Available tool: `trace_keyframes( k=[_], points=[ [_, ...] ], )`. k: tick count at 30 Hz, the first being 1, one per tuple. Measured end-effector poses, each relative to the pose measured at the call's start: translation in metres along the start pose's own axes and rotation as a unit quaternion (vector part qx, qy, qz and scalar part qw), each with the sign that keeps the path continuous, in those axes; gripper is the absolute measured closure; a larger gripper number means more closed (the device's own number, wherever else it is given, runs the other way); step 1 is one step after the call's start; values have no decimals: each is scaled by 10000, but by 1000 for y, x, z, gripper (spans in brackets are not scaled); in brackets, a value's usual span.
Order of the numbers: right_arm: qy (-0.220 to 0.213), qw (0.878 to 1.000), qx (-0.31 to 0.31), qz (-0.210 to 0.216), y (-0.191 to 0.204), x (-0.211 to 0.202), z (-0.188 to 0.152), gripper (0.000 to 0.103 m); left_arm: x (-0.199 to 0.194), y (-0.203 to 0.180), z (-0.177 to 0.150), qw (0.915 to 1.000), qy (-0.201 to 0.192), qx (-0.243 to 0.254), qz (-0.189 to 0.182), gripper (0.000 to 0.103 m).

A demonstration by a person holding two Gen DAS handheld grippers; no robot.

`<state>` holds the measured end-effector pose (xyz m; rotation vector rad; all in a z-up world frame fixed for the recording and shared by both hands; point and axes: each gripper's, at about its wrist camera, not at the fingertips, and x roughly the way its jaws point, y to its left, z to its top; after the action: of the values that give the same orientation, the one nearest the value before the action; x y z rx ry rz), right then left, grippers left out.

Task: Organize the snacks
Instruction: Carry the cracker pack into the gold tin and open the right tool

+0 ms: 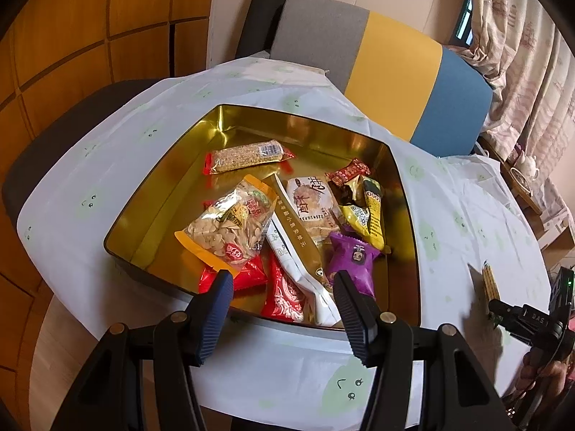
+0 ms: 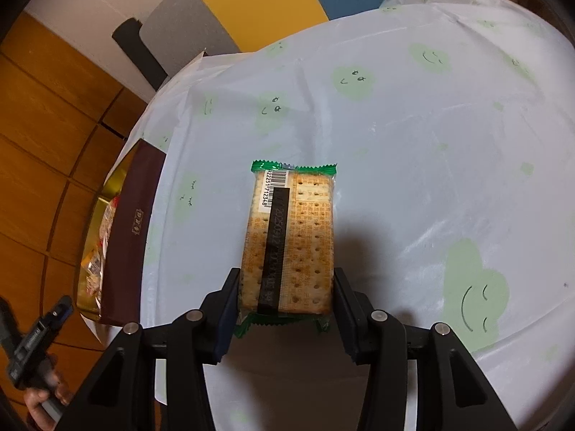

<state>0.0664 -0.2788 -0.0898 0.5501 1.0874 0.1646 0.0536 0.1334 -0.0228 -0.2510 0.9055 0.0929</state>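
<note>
Gold metal is shining inside the open tin, which is sitting on the tabletop under a white plastic cloth with green smiling faces. Many snacks are lying in the tin: a clear bag of pale seeds with orange ends, a long sesame bar, a white and gold pouch, a purple packet, a yellow packet and red packets. The left tongs are hanging above the near edge of the tin with the jaws standing apart and nothing between them.

The right tongs are gripping a cracker packet with green ends by its near end, one pad on each long side. The packet is pointing away over the bare cloth, well apart from the tin, which is showing at the left edge of the right wrist view with its dark red outer wall. A striped chair in grey, yellow and blue is standing behind the tabletop.
</note>
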Motion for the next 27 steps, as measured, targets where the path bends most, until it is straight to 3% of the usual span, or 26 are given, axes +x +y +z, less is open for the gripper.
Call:
trace_keyframes(
  k=[4,15,22,27],
  points=[
    [153,9982,178,553,8,2,0,54,-1,5,2,10000,-36,-28,33,44],
    [356,9927,-949,652,95,16,0,55,-3,17,5,9998,-121,-101,128,44],
    [496,9732,-2182,537,176,26,-8,54,-5,26,5,9995,-169,-187,190,44],
    [503,9597,-2710,551,224,39,-9,54,-7,30,5,9994,-205,-205,207,44]
  ],
)
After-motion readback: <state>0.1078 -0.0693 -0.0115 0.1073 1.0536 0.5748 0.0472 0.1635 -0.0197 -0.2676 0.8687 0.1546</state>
